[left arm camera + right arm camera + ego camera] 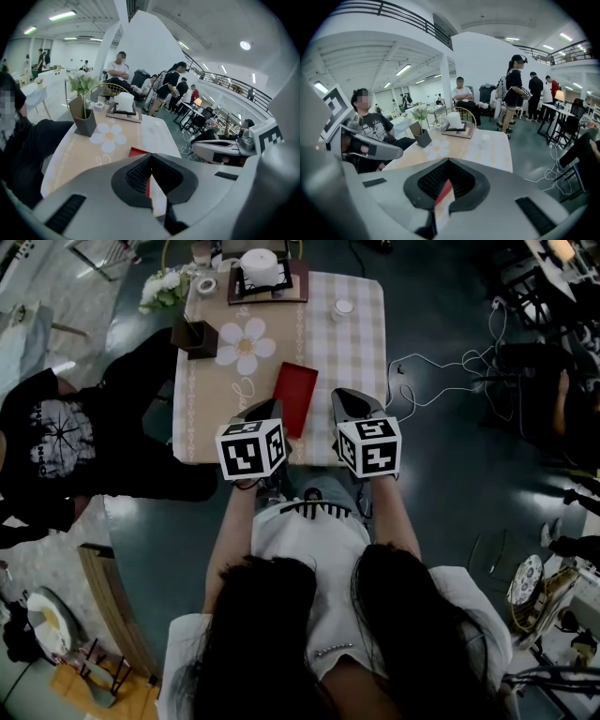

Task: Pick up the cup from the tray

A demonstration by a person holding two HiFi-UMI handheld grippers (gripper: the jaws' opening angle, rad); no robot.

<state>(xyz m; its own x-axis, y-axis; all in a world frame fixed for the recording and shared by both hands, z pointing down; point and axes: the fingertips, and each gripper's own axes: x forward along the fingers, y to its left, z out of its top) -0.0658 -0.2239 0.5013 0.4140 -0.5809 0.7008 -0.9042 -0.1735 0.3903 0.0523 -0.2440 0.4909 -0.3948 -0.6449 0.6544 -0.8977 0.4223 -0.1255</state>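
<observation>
One small white cup is the only cup I can pick out for sure. It stands on the checked cloth near the far right corner of the table, and no tray shows under it. A red tray lies at the near edge, and I see nothing in it. A dark tray at the far edge carries a white cylinder; I cannot tell whether that is a cup too.

Both tools hang over the near edge, one on each side of the red tray and well apart from the cup. The left gripper has its jaws pressed together on nothing, and the right gripper is likewise closed and empty.

I judge the reach has not begun. To do it well I would use the right gripper, since it sits on the cup's side. I would spread its jaws wide before going in, then travel along the right edge and come in level and low. The pads should straddle the cup's wall before I close gently and lift straight up.

For writing, I can read no brand or label. Each gripper's cube shows black and white square markers only. A person seated at the left edge wears a dark shirt with a pale print too blurred to read
</observation>
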